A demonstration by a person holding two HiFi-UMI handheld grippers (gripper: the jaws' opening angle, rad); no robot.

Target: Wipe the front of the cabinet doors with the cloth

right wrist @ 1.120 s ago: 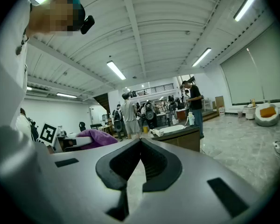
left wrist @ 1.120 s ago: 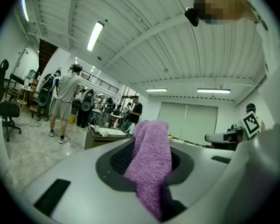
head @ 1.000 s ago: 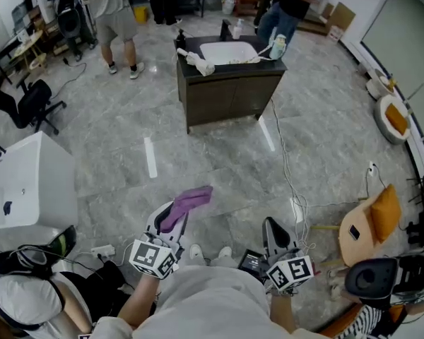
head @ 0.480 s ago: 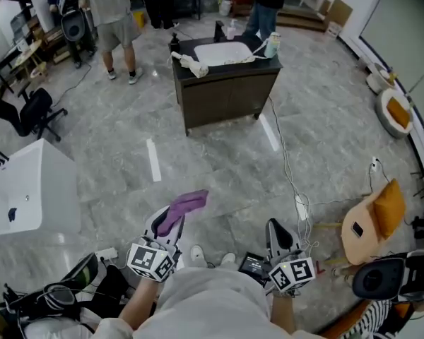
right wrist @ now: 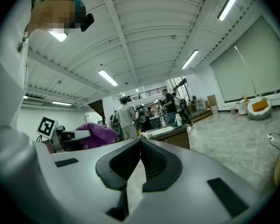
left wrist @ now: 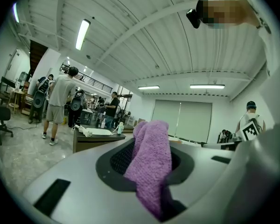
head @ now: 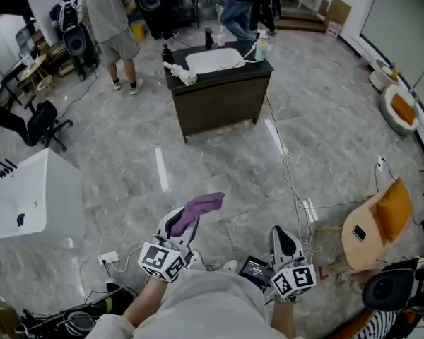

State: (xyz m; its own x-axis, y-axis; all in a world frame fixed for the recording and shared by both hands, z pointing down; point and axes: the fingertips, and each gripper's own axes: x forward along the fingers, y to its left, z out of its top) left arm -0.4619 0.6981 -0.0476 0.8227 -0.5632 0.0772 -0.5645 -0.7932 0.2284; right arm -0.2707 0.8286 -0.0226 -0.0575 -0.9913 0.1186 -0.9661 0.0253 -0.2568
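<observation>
Cloth [head: 201, 207], purple, sits pinched in the left gripper [head: 178, 224] in the head view, one end flopping past the jaw tips; the right gripper [head: 283, 240] is held beside it, low and close to the body. The dark cabinet [head: 222, 101] stands well apart across the grey floor, so no wiping has begun. A white basin [head: 212, 60] is sunk in its top and looks empty, though I can't be sure; a white rag [head: 178, 73] and a bottle [head: 262, 48] lie on the counter around it. A cable [head: 290, 168] trails over the floor between here and there, a likely thing to trip on

From the left gripper view, the jaws clamp a fold of the cloth [left wrist: 151, 171]. Most of it hangs free, so rubbing a door may drag it out

In the right gripper view the jaws are pressed together with nothing between them
</observation>
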